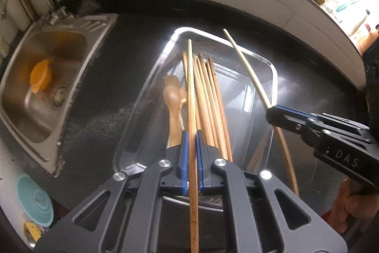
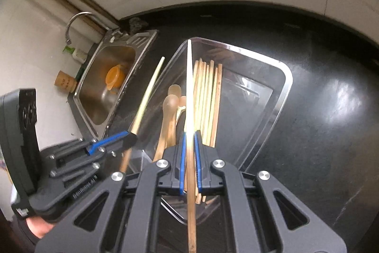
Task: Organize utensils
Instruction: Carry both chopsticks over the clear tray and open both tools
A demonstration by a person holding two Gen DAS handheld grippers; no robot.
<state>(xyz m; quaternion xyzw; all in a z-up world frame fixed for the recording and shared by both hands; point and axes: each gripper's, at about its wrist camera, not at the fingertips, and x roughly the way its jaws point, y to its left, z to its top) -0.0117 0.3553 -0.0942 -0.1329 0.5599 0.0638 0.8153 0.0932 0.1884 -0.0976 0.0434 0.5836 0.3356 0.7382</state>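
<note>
Left wrist view: both tongs [image 1: 191,153] [image 2: 189,155] clamp a chopstick [image 1: 191,96] [image 2: 188,87] each, seemingly pointing lengthwise over the tray [image 1: 267,63].

Two chopsticks in your grip, the rest lying in the clear tray

Your left gripper [image 1: 191,153] is clamped on one bamboo chopstick [image 1: 191,96], which points straight ahead over the clear plastic tray [image 1: 274,77], its pale tip reaching toward the far rim. Your right gripper [image 2: 189,158] pinches a second chopstick [image 2: 188,87] the same way, thin end forward above the tray's far corner. In the tray, a bundle of brown chopsticks [image 1: 213,98] lies side by side, roughly parallel, with wooden spoons [image 1: 173,96] just beside it on the left, bowls toward the far end.
</note>
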